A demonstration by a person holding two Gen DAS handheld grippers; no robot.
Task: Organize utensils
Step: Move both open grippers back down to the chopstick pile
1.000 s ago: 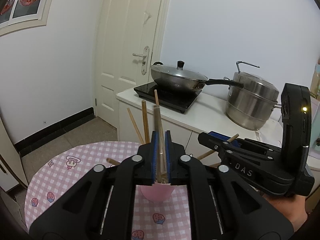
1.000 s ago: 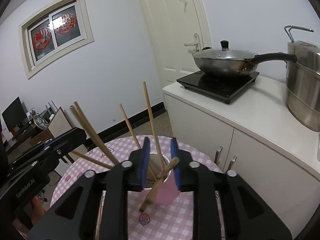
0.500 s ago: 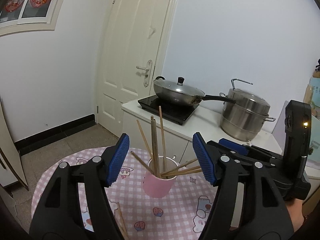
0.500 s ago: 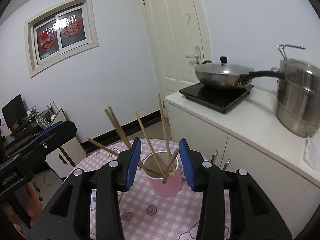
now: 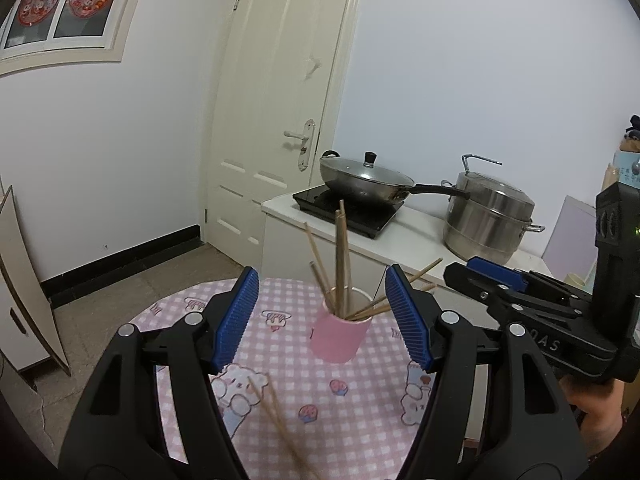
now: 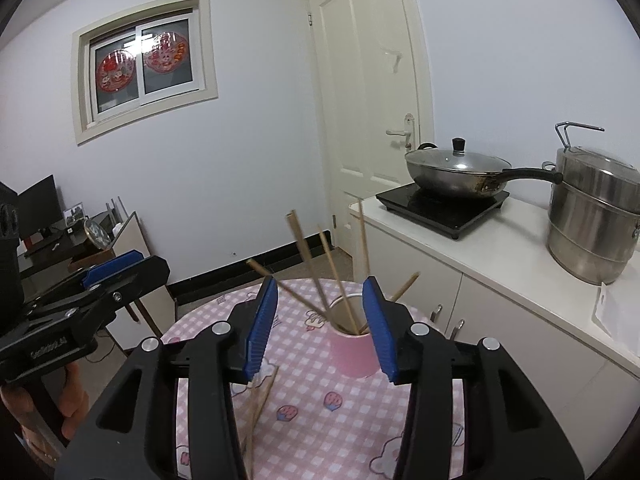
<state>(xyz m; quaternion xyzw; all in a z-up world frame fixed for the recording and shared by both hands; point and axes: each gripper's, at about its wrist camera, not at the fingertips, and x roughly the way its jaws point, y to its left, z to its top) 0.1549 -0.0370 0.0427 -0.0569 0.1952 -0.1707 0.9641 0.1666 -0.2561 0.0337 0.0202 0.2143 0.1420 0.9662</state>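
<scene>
A pink cup (image 5: 340, 338) stands on the round table with the pink checked cloth (image 5: 280, 420). Several wooden chopsticks (image 5: 341, 256) stick up out of it and lean outward. The cup also shows in the right wrist view (image 6: 354, 354) with its chopsticks (image 6: 332, 272). Loose chopsticks lie on the cloth near me (image 5: 276, 416), also in the right wrist view (image 6: 258, 408). My left gripper (image 5: 322, 322) is open and empty, held back from the cup. My right gripper (image 6: 320, 326) is open and empty, also short of the cup.
A white counter (image 5: 416, 236) behind the table holds an induction hob with a lidded wok (image 5: 366, 182) and a steel steamer pot (image 5: 490, 216). A closed door (image 5: 280, 112) is at the back. A desk with a monitor (image 6: 40, 208) stands at the left.
My left gripper let go of the chopsticks, which now stand in the cup. Both grippers opened wide and drew back and up from the cup.
</scene>
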